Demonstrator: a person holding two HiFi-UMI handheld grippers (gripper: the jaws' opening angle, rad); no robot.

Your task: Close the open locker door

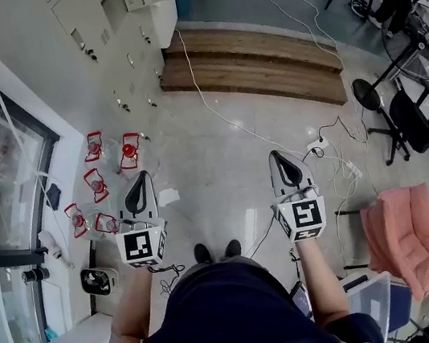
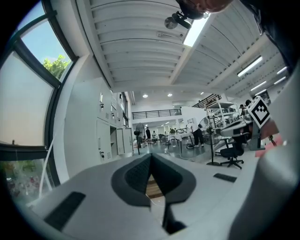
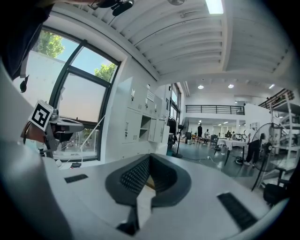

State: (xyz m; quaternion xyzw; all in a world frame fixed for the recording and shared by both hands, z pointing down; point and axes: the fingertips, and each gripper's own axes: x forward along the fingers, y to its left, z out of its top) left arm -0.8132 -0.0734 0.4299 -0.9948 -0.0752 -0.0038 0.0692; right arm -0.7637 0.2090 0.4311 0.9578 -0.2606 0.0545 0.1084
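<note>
Open locker (image 1: 114,8) stands in the white locker bank at the upper left of the head view, well apart from both tools. Left hand-held gripper (image 1: 141,175) and right hand-held gripper (image 1: 278,154) are at frame centre, jaws closed together, empty.

Head looks down; gripper views level, sharing lockers (image 3: 137,125)

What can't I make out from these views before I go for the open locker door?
Open locker, right gripper view: too far and small to show its door or handle.
Lockers, head view: cut off by the top edge.
Floor beneath the person, head view: hidden by the body.
</note>
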